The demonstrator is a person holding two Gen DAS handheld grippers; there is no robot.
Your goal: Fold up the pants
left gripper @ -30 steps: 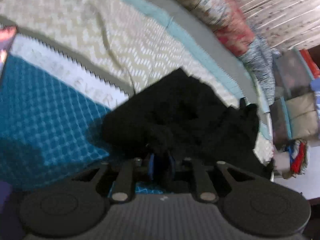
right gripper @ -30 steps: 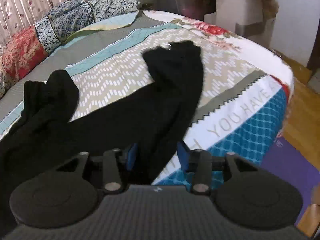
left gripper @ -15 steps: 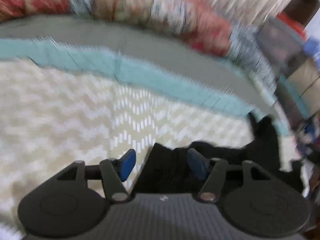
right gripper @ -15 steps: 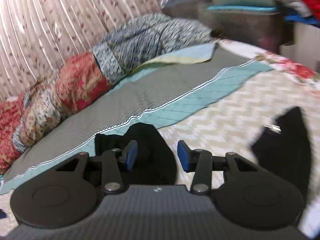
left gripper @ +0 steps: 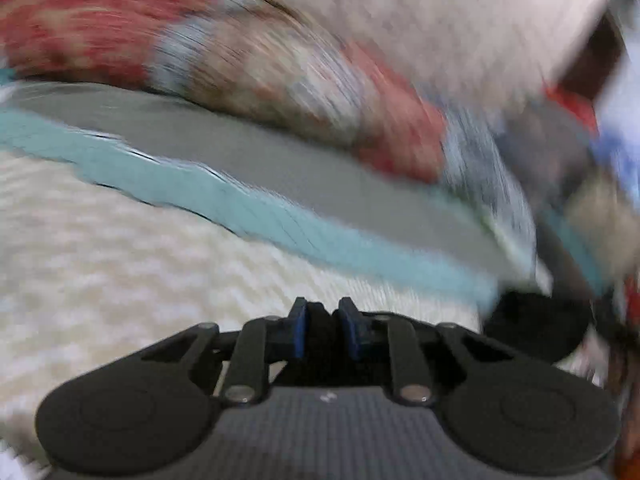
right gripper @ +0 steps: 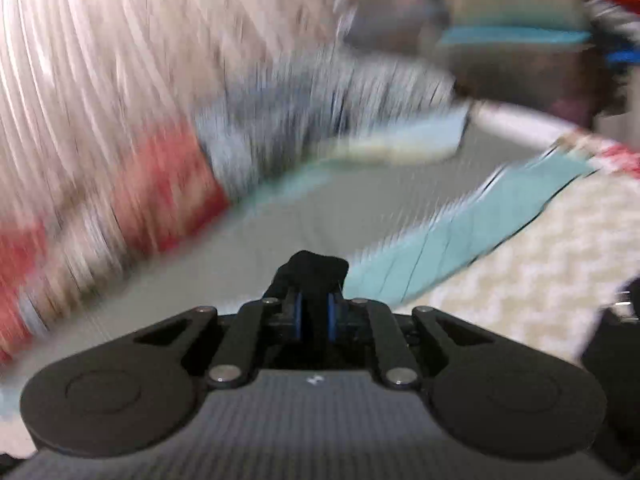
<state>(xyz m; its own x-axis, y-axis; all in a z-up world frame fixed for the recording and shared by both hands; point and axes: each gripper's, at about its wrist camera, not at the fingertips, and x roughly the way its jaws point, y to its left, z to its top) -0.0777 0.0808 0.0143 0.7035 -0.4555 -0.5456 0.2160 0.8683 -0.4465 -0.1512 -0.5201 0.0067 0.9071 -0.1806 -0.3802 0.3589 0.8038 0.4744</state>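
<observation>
The pants are black cloth on a patterned bedspread. In the left wrist view my left gripper [left gripper: 323, 328] is shut on a fold of the black pants [left gripper: 536, 328], which also bulge out at the right. In the right wrist view my right gripper [right gripper: 314, 316] is shut on another part of the pants [right gripper: 314, 270]; a tuft sticks out above the blue pads. More black cloth hangs at the right edge [right gripper: 612, 356]. Both views are blurred by motion.
The bedspread [left gripper: 100, 264] has a cream zigzag panel, a teal stripe [left gripper: 280, 224] and a grey band. Red and blue patterned pillows [right gripper: 168, 184] lie along a curtain [right gripper: 100, 60]. Stacked boxes and clothes [right gripper: 520, 40] stand beyond the bed.
Both grippers were open half a second ago and have closed on the black pants. Both cameras have tilted up toward the pillows and are moving fast.
</observation>
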